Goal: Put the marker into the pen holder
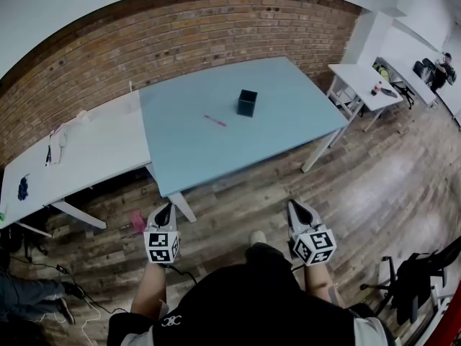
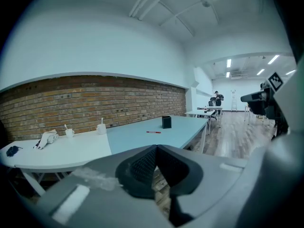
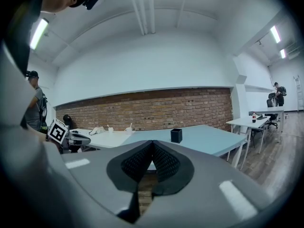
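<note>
A red marker [image 1: 215, 121] lies flat on the light blue table [image 1: 209, 150], just left of a black square pen holder [image 1: 247, 102] that stands upright. Both show small and far in the left gripper view, the marker [image 2: 153, 132] and the pen holder [image 2: 166, 122]; the right gripper view shows only the pen holder [image 3: 176, 135]. My left gripper [image 1: 163, 213] and right gripper [image 1: 297, 209] are held low over the wooden floor, well short of the table's near edge. Both are shut with nothing between the jaws, the left gripper [image 2: 155, 148] and right gripper [image 3: 152, 144] alike.
A white table [image 1: 79, 157] adjoins the blue one on the left, carrying cups [image 2: 101, 128] and small clutter. More white desks [image 1: 364, 85] stand at the right with a seated person [image 1: 441, 69] beyond. A brick wall [image 1: 180, 42] backs the tables. A black chair [image 1: 418, 280] stands at my right.
</note>
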A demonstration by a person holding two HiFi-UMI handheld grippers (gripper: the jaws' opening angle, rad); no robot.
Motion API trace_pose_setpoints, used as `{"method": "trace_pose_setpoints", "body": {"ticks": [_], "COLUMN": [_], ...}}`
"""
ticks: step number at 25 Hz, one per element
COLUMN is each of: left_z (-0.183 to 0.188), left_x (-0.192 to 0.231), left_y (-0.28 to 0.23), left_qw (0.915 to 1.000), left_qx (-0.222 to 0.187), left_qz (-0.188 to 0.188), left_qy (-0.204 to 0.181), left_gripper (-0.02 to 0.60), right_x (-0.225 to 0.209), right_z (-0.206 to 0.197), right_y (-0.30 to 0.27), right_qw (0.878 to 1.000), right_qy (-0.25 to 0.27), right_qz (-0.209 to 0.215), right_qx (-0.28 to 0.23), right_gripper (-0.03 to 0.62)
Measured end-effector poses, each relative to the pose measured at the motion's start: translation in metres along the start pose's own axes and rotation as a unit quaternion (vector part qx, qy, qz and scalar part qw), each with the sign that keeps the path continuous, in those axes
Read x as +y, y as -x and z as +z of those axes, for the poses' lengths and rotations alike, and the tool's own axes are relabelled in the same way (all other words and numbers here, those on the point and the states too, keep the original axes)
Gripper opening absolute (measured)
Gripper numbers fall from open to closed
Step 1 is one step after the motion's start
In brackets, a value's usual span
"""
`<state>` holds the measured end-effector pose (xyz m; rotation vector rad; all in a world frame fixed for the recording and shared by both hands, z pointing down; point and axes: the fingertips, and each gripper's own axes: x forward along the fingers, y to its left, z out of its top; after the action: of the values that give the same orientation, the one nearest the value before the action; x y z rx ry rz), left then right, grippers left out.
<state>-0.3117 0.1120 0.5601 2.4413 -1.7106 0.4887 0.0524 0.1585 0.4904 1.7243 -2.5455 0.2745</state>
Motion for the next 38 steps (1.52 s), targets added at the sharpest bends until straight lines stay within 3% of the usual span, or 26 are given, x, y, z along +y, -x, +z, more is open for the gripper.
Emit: {"method": "trace_pose_setpoints", "body": {"ticks": [8,15,18,24,28,32,38], "left_z": [0.004,0.045,0.056,0.082,0.102,0.123,0.113], "left_x": [0.013,0.032,0.041,0.051,0.056,0.055,0.057], "left_y": [-0.041,-0.097,-0.124,-0.177,-0.209,-0.233,-0.246], "left_qw": [0.9998,0.9994,0.9987,0.9978,0.9965,0.9955,0.9945], "left_qx": [0.012,0.009,0.015,0.029,0.032,0.024,0.034], "left_qz": [0.009,0.034,0.045,0.057,0.071,0.087,0.093], "left_qy": [-0.01,-0.006,0.016,0.017,0.03,0.028,0.034], "left_gripper": [0.006,0.006,0.006,0.006,0.006,0.006,0.006], "right_x": [-0.025,-0.049,-0.055,-0.06,-0.075,-0.081,-0.047], "right_z": [-0.009,0.01,0.018,0.039,0.044,0.045,0.023], "right_y": [-0.058,-0.156,-0.202,-0.279,-0.33,-0.377,-0.438], "right_qw": [1.0,0.997,0.994,0.98,0.973,0.964,0.947], "right_qy": [0.0,0.019,0.034,0.045,0.065,0.046,0.075], "right_qz": [0.018,0.072,0.102,0.193,0.219,0.256,0.294], "right_qx": [0.008,0.018,0.029,0.019,0.034,0.056,0.104], "right_gripper": [0.008,0.008,0.008,0.008,0.012,0.029,0.074]}}
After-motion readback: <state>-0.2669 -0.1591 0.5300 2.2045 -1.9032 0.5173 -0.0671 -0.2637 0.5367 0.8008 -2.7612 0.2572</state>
